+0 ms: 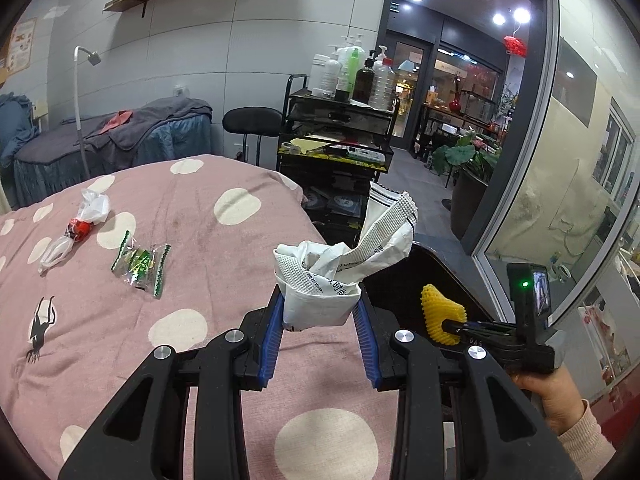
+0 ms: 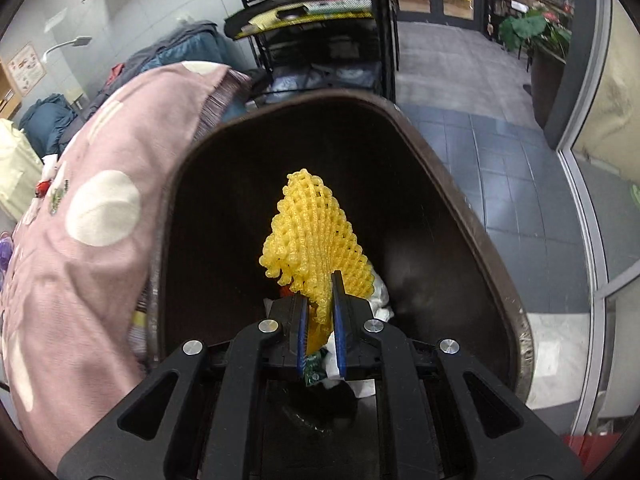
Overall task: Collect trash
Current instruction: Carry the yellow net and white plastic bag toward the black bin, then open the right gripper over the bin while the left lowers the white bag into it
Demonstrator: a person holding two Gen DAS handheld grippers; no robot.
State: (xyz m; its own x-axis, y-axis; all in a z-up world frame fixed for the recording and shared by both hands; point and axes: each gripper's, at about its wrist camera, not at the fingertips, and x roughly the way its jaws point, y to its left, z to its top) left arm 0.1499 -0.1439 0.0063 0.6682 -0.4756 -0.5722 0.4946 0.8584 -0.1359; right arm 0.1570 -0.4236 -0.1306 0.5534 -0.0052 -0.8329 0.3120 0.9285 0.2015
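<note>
My left gripper is shut on a crumpled white wrapper and holds it above the pink spotted bed's right edge. My right gripper is shut on a yellow foam net and holds it over the open dark brown bin; the net also shows in the left wrist view. White and green scraps lie at the bin's bottom. On the bed lie a green clear wrapper and a clear plastic bag with a red lump.
The pink bed cover fills the left. A black trolley with bottles and a black stool stand behind it. A glass wall and a potted plant are on the right. A grey tiled floor lies past the bin.
</note>
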